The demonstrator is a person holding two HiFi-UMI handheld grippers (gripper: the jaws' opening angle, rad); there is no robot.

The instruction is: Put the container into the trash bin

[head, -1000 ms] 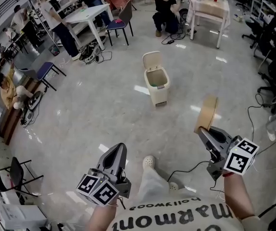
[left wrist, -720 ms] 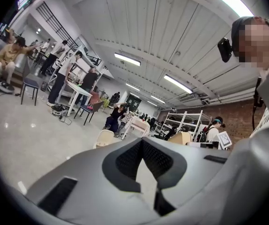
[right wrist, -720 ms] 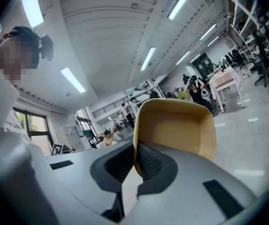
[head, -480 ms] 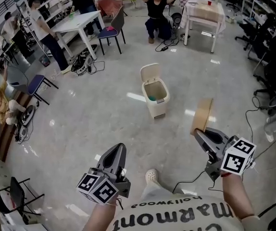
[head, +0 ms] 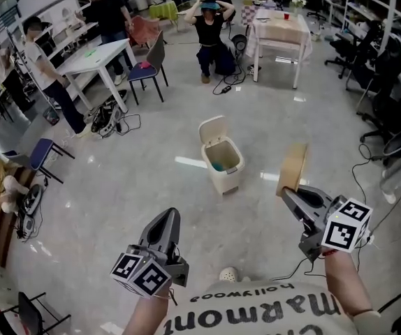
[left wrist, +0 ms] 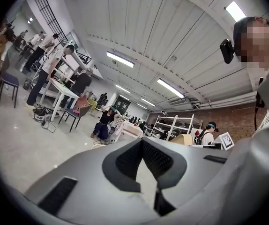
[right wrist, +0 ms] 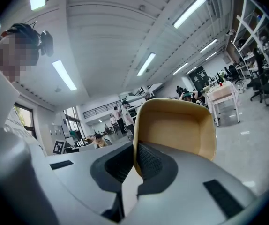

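My right gripper [head: 289,195] is shut on the rim of a tan, tray-like container [head: 293,166], held upright above the floor at the right of the head view. In the right gripper view the container [right wrist: 179,128] shows its hollow inside, its edge pinched between the ribbed pads [right wrist: 149,162]. The cream trash bin [head: 221,162] stands on the floor ahead, lid up, a bit of teal inside; it is left of and beyond the container. My left gripper [head: 165,225] is lower left, shut with nothing in it; the left gripper view shows its jaws [left wrist: 143,159] together.
A white table [head: 279,28] stands behind the bin, another white table [head: 92,54] and chairs [head: 148,65] at the left. Several people stand or crouch around the room. Cables [head: 358,180] trail on the floor at the right beside office chairs. My shoe [head: 230,274] shows below.
The view has advanced and tilted up: the bin now sits lower and nearer in the frame. Both grippers keep about the same place and the container stays gripped.
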